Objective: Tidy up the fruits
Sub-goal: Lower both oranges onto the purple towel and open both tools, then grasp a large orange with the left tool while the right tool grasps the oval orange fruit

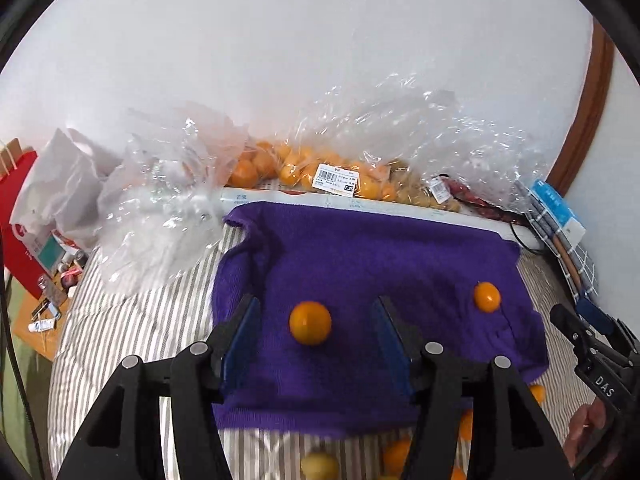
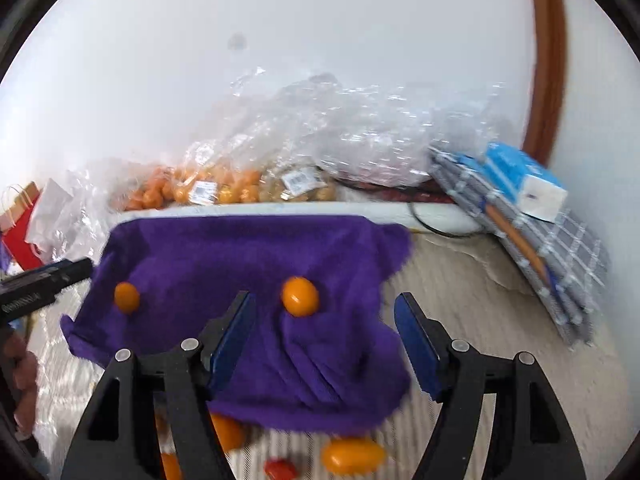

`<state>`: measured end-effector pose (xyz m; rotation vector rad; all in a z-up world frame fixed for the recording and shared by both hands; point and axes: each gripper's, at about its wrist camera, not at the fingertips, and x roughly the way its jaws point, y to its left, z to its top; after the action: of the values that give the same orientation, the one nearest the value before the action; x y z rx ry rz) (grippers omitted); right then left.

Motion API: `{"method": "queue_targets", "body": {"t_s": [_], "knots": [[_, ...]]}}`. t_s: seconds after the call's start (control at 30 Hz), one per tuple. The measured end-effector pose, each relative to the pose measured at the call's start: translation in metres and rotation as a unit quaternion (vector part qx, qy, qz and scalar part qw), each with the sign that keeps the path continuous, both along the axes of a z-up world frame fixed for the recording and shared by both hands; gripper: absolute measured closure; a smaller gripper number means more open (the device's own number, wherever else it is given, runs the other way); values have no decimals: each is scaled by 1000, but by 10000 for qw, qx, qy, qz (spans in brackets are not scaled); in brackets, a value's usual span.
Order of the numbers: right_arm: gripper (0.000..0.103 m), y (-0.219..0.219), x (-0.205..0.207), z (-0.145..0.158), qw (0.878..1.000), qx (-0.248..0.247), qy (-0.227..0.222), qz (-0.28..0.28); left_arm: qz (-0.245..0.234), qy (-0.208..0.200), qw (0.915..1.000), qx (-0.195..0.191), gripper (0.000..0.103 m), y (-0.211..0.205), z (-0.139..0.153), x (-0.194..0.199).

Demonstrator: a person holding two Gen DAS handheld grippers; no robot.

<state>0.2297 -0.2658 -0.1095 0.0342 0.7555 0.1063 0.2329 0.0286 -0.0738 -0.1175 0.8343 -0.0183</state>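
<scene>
I've got both tongs spread apart, my left gripper (image 1: 316, 336) and right gripper (image 2: 324, 332) empty, over the purple cloth (image 1: 380, 272) with 2 oranges (image 1: 310, 323) on it.

Two fruits (image 1: 310, 322) (image 1: 487, 297) lie apart on a cloth (image 1: 360, 264) spread over the bed (image 1: 120, 320). Behind the cloth, bags of fruit (image 1: 320, 168) sit along the wall (image 1: 280, 40). More fruits (image 2: 352, 456) lie on the bed before the cloth's near edge. Folded cloths (image 2: 540, 248) lie to the right.

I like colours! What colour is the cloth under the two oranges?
Purple cloth, clearest in the left wrist view.
</scene>
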Motion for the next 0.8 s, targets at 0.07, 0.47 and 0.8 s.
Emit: {"method": "queue_targets", "body": {"t_s": [0.07, 0.47, 0.8], "knots": [[32, -7, -13, 1, 9999, -40, 0, -114, 16, -41, 10000, -2, 47, 1, 4, -14], [35, -31, -76, -11, 9987, 329, 401, 3, -200, -180, 9996, 84, 47, -2, 15, -83], [49, -43, -92, -42, 9974, 376, 614, -27, -79, 90, 9998, 167, 47, 3, -6, -104]]}}
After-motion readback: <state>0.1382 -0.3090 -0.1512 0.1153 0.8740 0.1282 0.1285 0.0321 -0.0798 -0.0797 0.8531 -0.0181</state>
